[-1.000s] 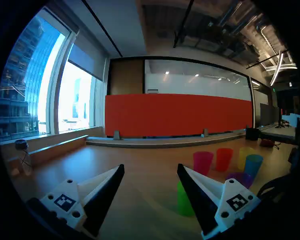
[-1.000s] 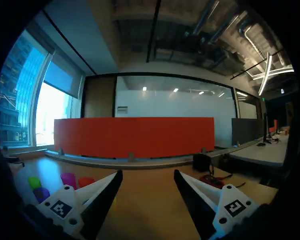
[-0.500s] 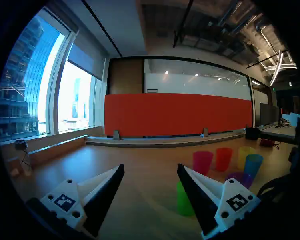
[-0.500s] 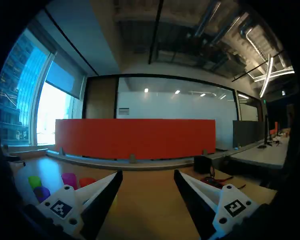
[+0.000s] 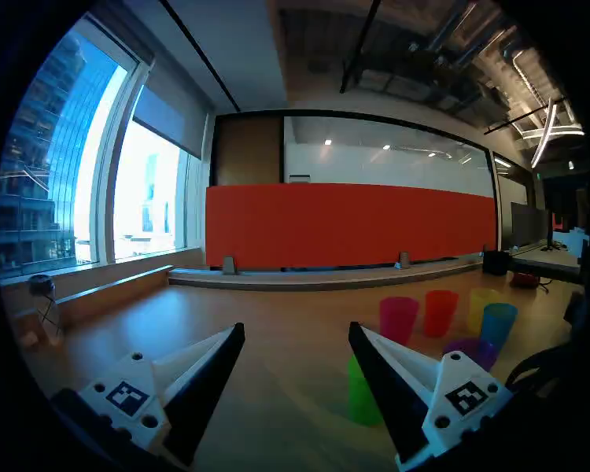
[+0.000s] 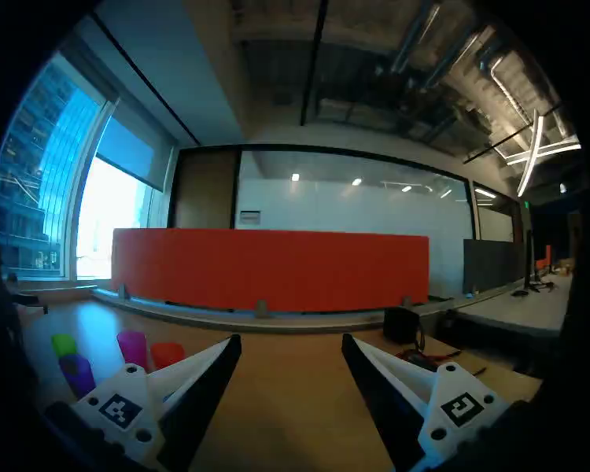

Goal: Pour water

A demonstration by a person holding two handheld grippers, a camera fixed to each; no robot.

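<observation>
Standing partly behind the parted left tongs, a green cup.

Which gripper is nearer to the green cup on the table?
Left. The green cup stands close by the left gripper, partly behind it. From the right gripper it stands farther off, at the left.

Green cup partly hidden behind left hand-held gripper; windowsill object indistinct.

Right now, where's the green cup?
In the left gripper view, the green cup stands on the wooden table right of centre, partly behind the right-hand finger of the left tongs, nearer the camera than the pink cup.
</observation>
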